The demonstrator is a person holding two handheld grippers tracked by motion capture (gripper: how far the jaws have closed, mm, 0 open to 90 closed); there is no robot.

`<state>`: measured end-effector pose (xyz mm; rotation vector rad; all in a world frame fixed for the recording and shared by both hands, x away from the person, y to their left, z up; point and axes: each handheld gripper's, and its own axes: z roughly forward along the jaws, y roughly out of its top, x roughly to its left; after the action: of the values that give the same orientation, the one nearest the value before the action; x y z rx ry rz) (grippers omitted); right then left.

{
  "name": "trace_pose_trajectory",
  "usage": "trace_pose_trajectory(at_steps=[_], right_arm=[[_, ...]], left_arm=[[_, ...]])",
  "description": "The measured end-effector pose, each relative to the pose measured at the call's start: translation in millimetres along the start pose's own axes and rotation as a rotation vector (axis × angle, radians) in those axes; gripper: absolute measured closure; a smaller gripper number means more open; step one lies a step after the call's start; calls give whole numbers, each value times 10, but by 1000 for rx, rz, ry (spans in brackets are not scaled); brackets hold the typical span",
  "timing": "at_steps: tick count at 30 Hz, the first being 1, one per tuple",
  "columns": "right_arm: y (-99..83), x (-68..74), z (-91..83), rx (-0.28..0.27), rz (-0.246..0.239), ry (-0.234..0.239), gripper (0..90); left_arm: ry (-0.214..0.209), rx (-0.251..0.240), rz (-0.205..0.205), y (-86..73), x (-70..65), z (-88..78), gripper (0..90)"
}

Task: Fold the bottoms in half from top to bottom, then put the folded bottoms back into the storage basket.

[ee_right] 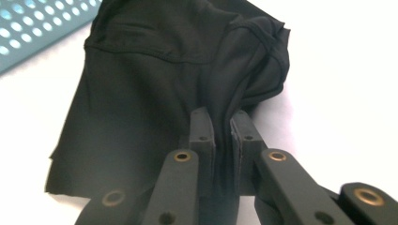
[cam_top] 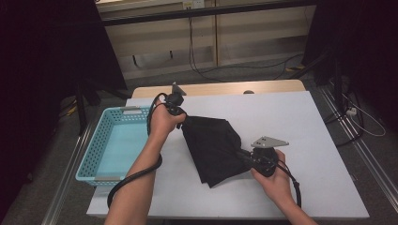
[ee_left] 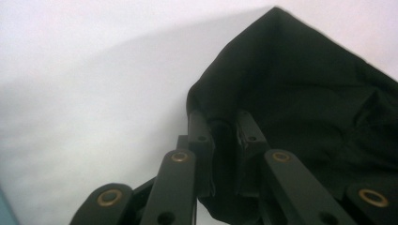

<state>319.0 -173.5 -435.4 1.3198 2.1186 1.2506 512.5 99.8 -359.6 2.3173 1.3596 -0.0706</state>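
In the high view we see the black cloth (cam_top: pixel 213 149) lying in the middle of the frame on the white bench (cam_top: pixel 300 126), with the left gripper (cam_top: pixel 184 120) pinching its upper-left corner and the right gripper (cam_top: pixel 243 155) pinching its lower-right edge; the blue basket (cam_top: pixel 96 140) sits at the left edge, just beside the cloth. Our worry here is that the two hands pull apart unevenly, so one corner slips free and the cloth sags back into a heap. In the left gripper view, the gripper (ee_left: pixel 224 129) has its jaws narrowed onto a thin fold of the cloth (ee_left: pixel 309 108), which fills the right of the frame and hangs a little above the bench (ee_left: pixel 94 93). That bite looks shallow to us, taken near the very corner, so a sharp lift could tug the fabric out. In the right gripper view, the gripper (ee_right: pixel 221 124) is clamped on a bunched ridge of the cloth (ee_right: pixel 155 89) at centre frame, with the basket (ee_right: pixel 28 33) in the upper left. Several layers seem caught there, so we may drag a fold along and carry the cloth crumpled.
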Motion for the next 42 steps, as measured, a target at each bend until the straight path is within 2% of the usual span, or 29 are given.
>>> trace_pose_trajectory(at_steps=[12, 23, 35, 42], right_arm=[[89, 196, -55, -44, -29, 34, 820], [148, 254, -60, -71, -26, 46, 820], [242, 387, -55, -94, -30, 82, 820], [335, 470, -42, -109, -49, 97, 820]], left_arm=[[45, 42, -10, 185, -79, -290, 805], [54, 44, -8, 271, -138, -456, 806], [66, 54, -31, 308, -104, -678, 807], [75, 52, -43, 316, -59, -816, 808]])
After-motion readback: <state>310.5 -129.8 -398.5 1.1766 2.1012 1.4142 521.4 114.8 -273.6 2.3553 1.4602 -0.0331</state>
